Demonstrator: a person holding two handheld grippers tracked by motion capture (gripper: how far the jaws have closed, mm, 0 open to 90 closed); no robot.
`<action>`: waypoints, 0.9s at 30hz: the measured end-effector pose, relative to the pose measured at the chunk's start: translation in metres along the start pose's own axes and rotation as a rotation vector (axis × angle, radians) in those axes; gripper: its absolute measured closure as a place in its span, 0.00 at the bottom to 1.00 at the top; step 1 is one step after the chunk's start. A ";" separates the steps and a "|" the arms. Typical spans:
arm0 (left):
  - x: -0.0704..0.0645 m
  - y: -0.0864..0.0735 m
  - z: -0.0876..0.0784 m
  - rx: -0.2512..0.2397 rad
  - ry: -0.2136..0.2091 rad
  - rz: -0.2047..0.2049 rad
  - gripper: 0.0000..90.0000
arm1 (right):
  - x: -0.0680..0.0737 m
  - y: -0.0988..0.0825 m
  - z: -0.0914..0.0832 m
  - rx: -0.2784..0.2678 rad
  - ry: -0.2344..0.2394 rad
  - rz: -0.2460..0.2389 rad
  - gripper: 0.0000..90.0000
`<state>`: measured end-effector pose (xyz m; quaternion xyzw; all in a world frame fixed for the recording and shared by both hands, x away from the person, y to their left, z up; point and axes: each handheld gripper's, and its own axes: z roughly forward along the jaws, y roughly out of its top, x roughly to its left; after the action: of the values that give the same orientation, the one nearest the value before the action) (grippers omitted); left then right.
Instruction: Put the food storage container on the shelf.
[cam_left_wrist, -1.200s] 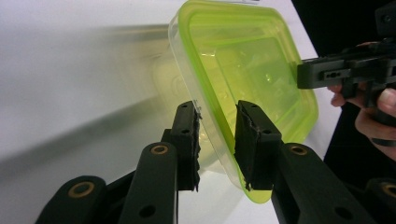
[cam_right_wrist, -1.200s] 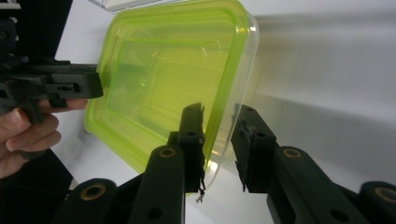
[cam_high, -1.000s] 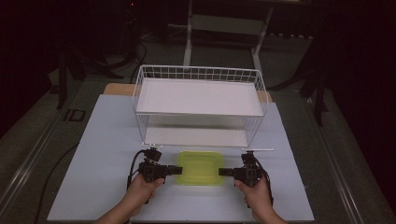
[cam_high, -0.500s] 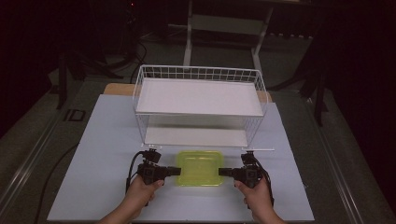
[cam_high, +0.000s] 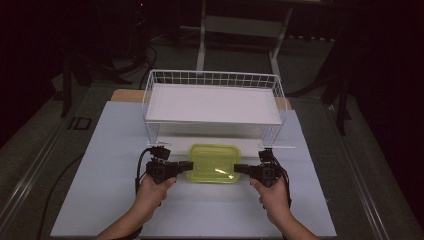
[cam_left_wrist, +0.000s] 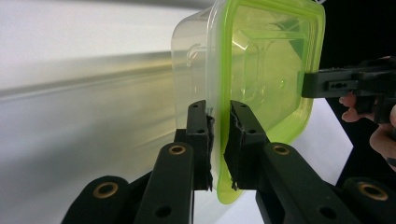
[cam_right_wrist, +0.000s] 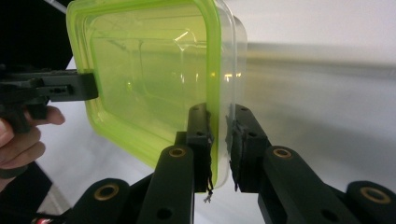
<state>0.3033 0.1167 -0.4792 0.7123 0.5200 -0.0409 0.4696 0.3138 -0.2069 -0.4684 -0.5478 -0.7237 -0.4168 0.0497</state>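
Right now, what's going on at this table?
A person holds a green-lidded container by its two short ends, the left gripper and the right gripper each clamped on the rim. In the gripper views the pads pinch the lid's edge. The container is in front of a white wire rack on the white table, lid on; whether it is off the surface I cannot tell.

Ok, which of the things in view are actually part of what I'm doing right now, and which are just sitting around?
In the job:
- green-lidded container, gripped at both ends
- left gripper, fingers clamped on its rim
- right gripper, fingers clamped on the opposite rim

Lying about:
- white wire rack, behind the container
- white table sheet
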 end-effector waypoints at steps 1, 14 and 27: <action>0.000 0.001 0.000 -0.005 0.003 0.003 0.90 | 0.001 0.003 0.000 -0.007 -0.011 -0.009 0.88; 0.018 0.017 0.021 -0.075 0.010 0.003 0.90 | -0.010 0.028 0.019 -0.069 -0.074 -0.016 0.88; 0.039 0.025 0.045 -0.084 0.056 -0.009 0.89 | -0.023 0.036 0.044 -0.090 -0.125 -0.005 0.88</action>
<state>0.3596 0.1119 -0.5098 0.6904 0.5377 -0.0012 0.4840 0.3696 -0.1931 -0.4895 -0.5727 -0.7072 -0.4141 -0.0211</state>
